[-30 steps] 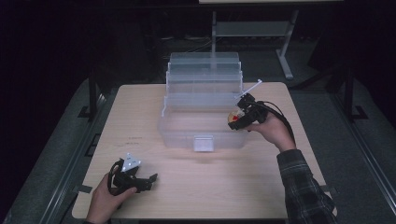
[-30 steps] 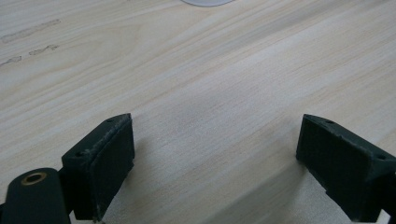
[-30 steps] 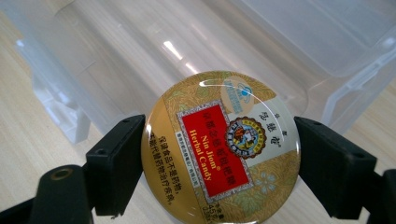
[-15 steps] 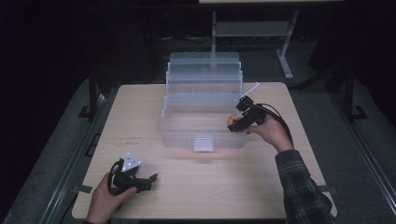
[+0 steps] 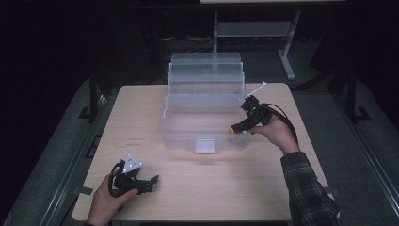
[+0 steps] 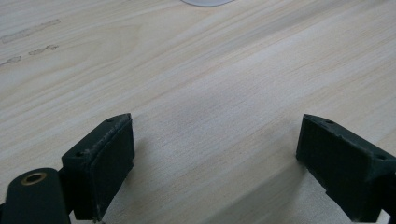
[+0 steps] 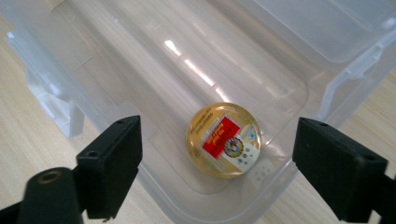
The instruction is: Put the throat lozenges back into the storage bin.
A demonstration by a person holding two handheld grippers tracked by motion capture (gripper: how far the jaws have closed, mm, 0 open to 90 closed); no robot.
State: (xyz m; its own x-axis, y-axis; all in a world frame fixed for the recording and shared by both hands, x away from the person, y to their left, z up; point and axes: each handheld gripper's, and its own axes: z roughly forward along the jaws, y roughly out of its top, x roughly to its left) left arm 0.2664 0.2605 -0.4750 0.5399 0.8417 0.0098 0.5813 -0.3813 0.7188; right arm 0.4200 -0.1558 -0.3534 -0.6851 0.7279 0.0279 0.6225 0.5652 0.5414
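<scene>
Shifted forward over the clear bin (image 5: 188, 123), the right gripper (image 7: 215, 177) is held with jaws wide above a round gold container (image 7: 223, 139) lying inside, while the left gripper (image 6: 215, 163) is rested wide-jawed on the table (image 6: 224, 70).

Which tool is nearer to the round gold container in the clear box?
Right. The right tool hovers open just above the gold container in the clear box; the left tool rests on the table's near-left corner.
</scene>
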